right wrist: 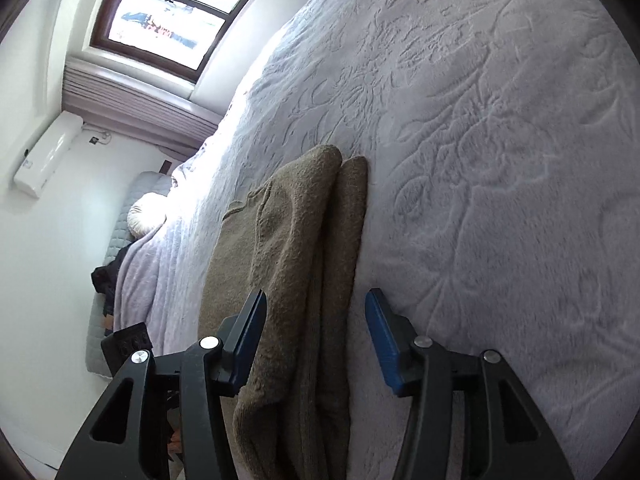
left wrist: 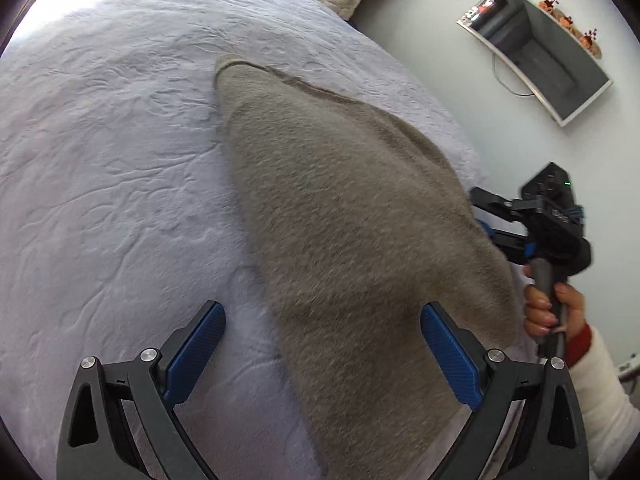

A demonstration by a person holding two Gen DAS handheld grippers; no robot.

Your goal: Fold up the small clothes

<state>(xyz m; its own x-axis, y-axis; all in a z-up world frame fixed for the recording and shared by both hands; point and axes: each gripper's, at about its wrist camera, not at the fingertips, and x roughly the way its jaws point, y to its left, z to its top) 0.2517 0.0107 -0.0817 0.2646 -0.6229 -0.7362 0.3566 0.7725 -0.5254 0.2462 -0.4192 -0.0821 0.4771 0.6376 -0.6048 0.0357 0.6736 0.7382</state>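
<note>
Folding brown knit garment (left wrist: 352, 216) on bed (left wrist: 112, 152): both tools stood apart, gripping nothing. Left tool (left wrist: 322, 354) straddled cloth, lower frame. Right tool (right wrist: 316, 344) straddled folded edge; judged best: pinch all layers together, lift low, keep edges aligned.

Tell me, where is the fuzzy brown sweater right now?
The brown sweater lies folded on the white bedspread, between the open left gripper and the open right gripper.

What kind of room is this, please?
Most likely a bedroom: a wide bed under a pale embossed blanket, a window with an air conditioner beside it, and a wall mirror. A brown garment lies on the bed.
</note>
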